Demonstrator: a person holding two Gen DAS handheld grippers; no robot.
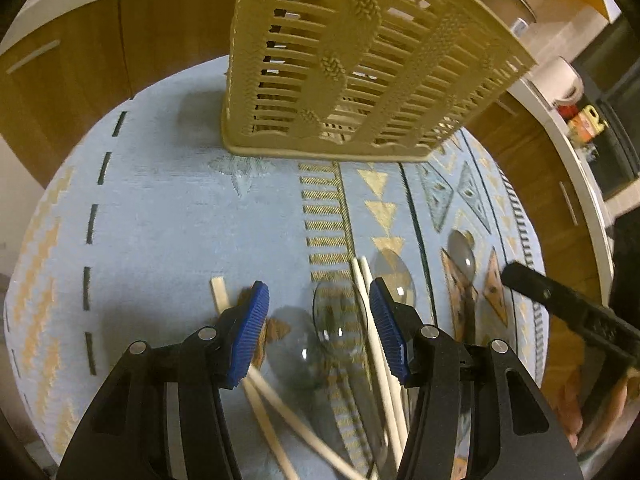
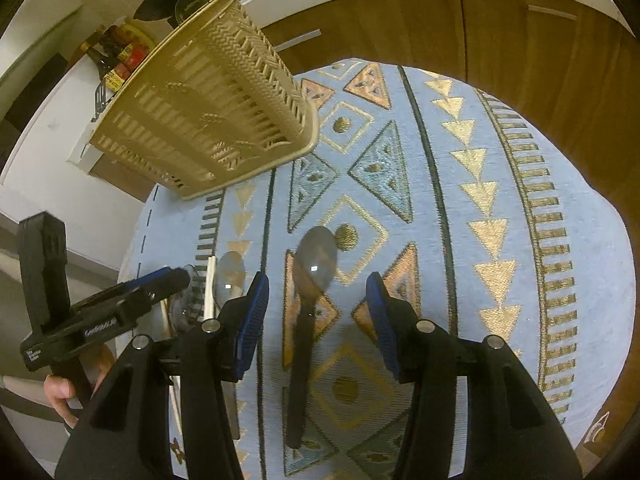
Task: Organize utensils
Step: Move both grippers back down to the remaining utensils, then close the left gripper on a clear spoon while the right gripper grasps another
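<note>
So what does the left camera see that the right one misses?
Only the left view shows the pale chopsticks crossing under the open left gripper, plus three clear spoons bunched there. Only the right view shows the whole dark-handled spoon lying between the open right gripper's fingers, and bottles on the counter behind. Both show the beige basket standing on the patterned blue cloth.
</note>
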